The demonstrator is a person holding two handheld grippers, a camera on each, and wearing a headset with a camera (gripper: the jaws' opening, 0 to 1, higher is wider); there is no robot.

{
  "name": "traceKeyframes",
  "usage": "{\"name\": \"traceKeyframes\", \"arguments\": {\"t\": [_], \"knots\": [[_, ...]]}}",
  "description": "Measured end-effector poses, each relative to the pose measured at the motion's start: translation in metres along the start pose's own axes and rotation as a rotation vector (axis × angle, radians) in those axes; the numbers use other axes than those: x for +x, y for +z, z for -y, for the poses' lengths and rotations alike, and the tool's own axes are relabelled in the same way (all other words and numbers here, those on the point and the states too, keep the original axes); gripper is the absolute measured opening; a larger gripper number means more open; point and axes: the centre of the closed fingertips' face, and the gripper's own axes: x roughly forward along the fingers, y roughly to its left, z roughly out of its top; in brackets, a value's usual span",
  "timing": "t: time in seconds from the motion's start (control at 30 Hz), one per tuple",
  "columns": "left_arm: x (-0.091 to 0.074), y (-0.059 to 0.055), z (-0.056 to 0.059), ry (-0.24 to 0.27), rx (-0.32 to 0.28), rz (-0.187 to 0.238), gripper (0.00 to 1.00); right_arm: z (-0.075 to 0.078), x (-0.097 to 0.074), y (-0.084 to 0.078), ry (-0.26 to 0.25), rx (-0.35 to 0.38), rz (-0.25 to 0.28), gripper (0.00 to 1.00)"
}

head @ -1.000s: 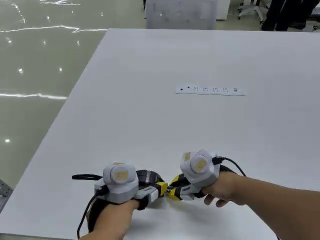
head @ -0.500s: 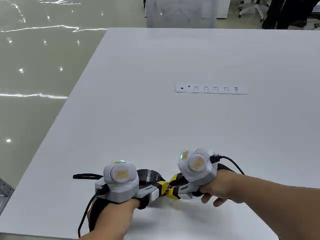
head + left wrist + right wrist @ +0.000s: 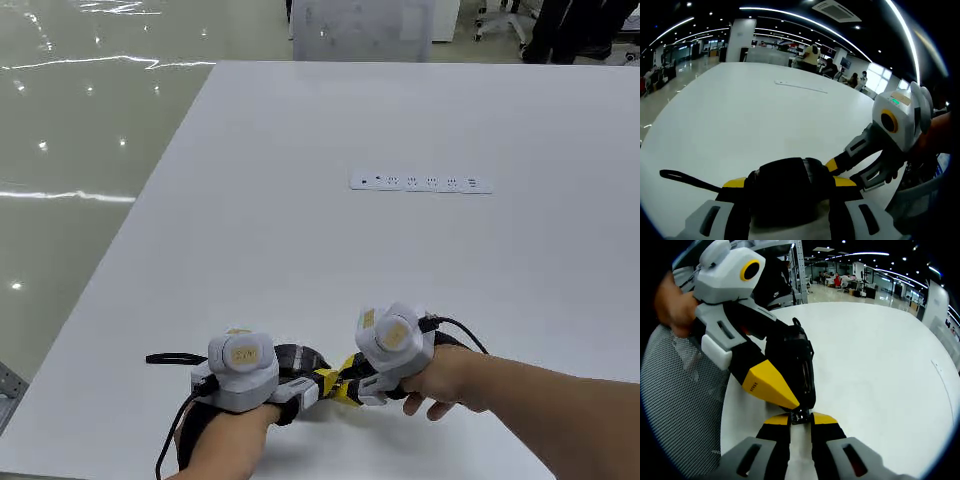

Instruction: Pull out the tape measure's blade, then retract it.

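The black, rounded hard-cased tape measure [image 3: 792,360] lies by the near edge of the white tabletop [image 3: 300,200], clamped across its sides by the left gripper [image 3: 789,182]; the right gripper [image 3: 800,421] pinches the small end hook [image 3: 800,414] at its mouth. The case looks rigid and easy to brace; the blade is likely thin, springy and quick to snap back, so pull by the hook.
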Motion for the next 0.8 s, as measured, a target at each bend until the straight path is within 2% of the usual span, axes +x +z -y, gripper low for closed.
{"name": "traceKeyframes", "arguments": {"t": [0.67,0.77,0.8], "knots": [[-0.0005,0.0002,0.0012,-0.002,-0.012,0.006,0.61,-0.0005,0.0007,0.0008,-0.007,0.019,-0.001,0.14],[-0.0023,0.0,0.001,-0.036,-0.021,-0.005,0.61,-0.0006,0.0007,0.0004,-0.006,0.031,-0.003,0.15],[-0.0032,-0.0013,0.0014,-0.048,-0.048,-0.019,0.61,-0.0008,0.0008,0.0004,-0.007,0.026,-0.005,0.15]]}}
